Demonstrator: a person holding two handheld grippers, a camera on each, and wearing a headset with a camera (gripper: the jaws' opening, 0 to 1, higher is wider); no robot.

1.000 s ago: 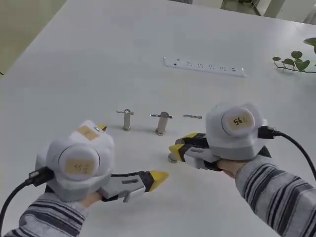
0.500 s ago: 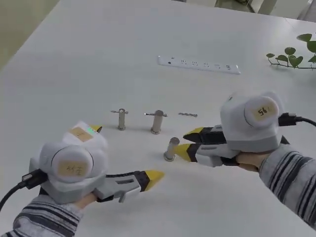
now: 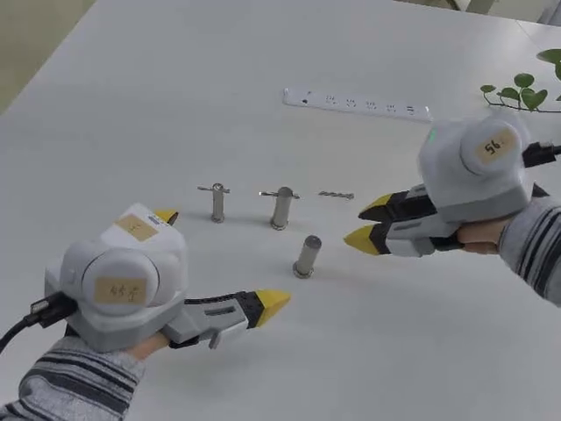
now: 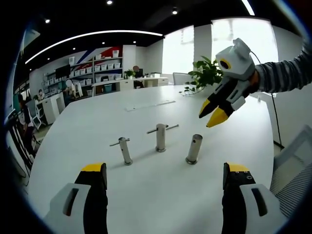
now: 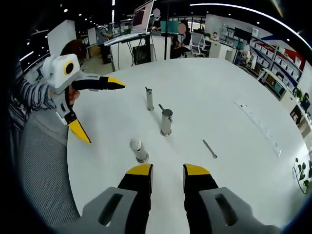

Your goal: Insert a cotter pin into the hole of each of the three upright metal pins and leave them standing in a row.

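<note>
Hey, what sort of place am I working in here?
Probably an open-plan office or lab: a large white table with a white power strip, wall shelves of storage bins, and a dark monitor on a background desk.

Your left gripper (image 3: 219, 258) and right gripper (image 3: 365, 224) have matt white plastic shells and smooth yellow tips. The three grey cylindrical metal pins (image 3: 281, 208) look satin, faintly shiny. The thin metal cotter pin (image 3: 336, 195) glints. The white table (image 3: 175, 105) is smooth and matt. Your striped sleeves (image 3: 70, 386) are knitted cloth.
</note>
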